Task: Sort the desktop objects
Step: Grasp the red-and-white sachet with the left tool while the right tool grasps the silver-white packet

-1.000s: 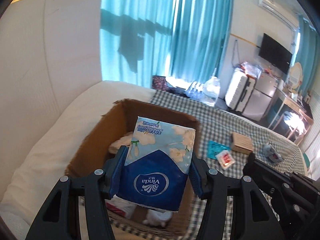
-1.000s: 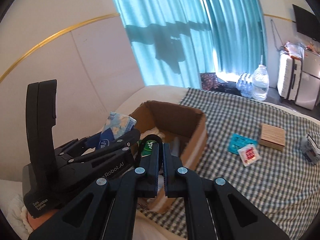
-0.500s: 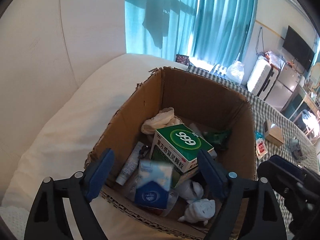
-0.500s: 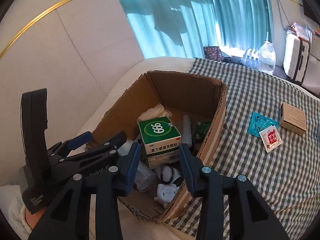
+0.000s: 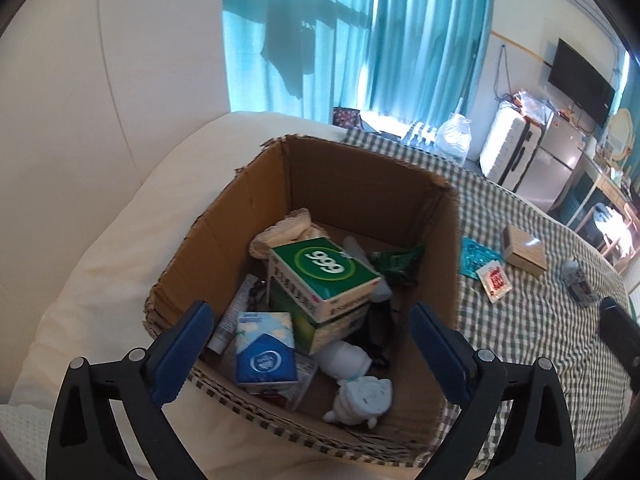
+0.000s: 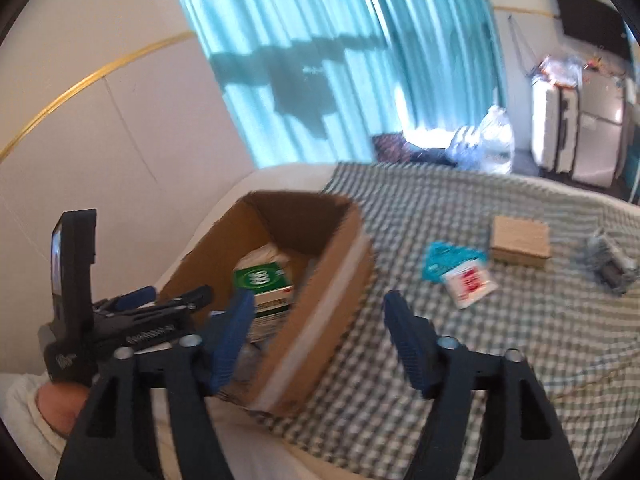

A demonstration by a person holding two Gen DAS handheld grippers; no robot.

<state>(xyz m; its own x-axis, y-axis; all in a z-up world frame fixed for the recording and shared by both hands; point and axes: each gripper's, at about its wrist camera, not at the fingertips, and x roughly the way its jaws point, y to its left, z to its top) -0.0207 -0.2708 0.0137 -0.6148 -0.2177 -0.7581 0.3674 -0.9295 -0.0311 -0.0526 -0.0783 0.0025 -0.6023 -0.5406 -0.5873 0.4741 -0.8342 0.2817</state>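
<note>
While the Vinda tissue pack (image 5: pixel 266 350) lies inside the cardboard box (image 5: pixel 224 248) just ahead of the left gripper (image 5: pixel 308 354), whose fingers gape empty, the wide-open right gripper (image 6: pixel 318 336) should probably reach squarely toward the red-and-white sachet (image 6: pixel 469 282) beyond its right finger.

The left gripper (image 5: pixel 310 350) hangs with its jaws spread wide and empty — the right gripper (image 6: pixel 318 334) likewise gapes, nothing between its blue pads (image 6: pixel 236 334).
</note>
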